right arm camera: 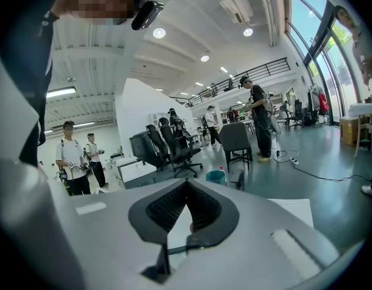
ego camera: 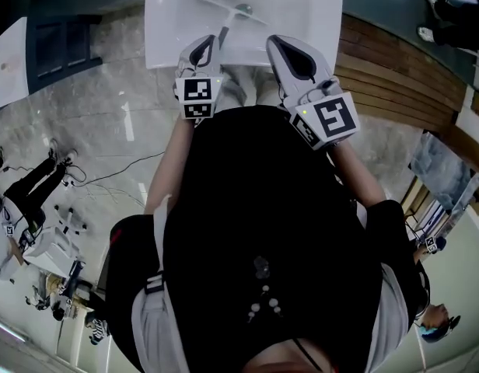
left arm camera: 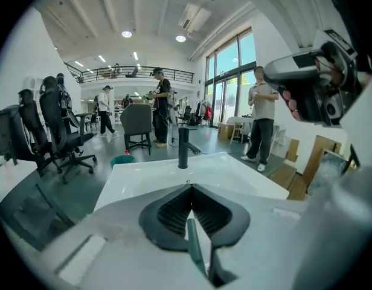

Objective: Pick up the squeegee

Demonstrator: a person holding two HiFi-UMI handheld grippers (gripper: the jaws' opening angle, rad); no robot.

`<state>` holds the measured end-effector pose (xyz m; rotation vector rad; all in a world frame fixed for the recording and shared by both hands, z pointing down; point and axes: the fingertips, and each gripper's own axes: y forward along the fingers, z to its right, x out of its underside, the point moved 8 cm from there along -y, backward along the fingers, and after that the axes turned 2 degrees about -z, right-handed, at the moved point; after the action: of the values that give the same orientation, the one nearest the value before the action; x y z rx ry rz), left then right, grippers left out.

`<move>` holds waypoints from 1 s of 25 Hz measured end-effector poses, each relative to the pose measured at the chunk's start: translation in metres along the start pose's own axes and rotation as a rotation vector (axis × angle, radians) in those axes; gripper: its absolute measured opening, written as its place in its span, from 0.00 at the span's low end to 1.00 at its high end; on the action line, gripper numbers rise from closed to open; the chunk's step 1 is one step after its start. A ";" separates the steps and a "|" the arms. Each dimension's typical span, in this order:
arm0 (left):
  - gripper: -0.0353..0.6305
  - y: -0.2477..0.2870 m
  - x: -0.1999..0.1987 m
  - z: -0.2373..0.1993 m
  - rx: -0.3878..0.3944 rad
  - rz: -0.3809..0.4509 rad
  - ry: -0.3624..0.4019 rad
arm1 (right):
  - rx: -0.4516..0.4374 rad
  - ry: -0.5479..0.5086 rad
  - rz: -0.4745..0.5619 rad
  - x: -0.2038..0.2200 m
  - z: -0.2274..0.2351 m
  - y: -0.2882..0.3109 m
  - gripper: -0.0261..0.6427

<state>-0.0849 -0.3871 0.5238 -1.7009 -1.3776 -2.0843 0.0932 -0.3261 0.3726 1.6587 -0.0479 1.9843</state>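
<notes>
The squeegee (ego camera: 222, 6) lies in the white sink (ego camera: 166, 22). Its blade runs across the basin and its thin handle points back toward me. My left gripper (ego camera: 215, 39) hangs over the sink's near rim with its tips right beside the handle's end. In the left gripper view its jaws (left arm camera: 191, 187) meet, and a green handle (left arm camera: 195, 246) shows through the gap under them; I cannot tell if they touch it. My right gripper (ego camera: 277, 41) hovers just to the right over the same rim, and its jaws (right arm camera: 187, 183) also meet with nothing between them.
A black faucet (left arm camera: 183, 147) stands at the sink's far side. A wooden platform (ego camera: 395, 84) lies to the right and marble floor with cables (ego camera: 107, 177) to the left. Office chairs (left arm camera: 59, 132) and standing people (left arm camera: 261, 119) are farther off in the hall.
</notes>
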 end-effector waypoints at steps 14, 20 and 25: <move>0.18 0.080 0.009 0.014 0.037 -0.218 0.021 | -0.054 0.018 -0.040 -0.008 0.062 0.013 0.04; 0.23 0.100 0.032 0.017 0.021 -0.333 -0.008 | -0.057 0.021 -0.060 -0.007 0.078 0.009 0.04; 0.24 0.112 0.043 0.013 0.004 -0.399 -0.022 | -0.042 0.041 -0.084 -0.004 0.090 0.004 0.04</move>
<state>-0.0246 -0.4249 0.6212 -1.5510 -1.8555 -2.2533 0.1726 -0.3640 0.3919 1.5673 -0.0039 1.9409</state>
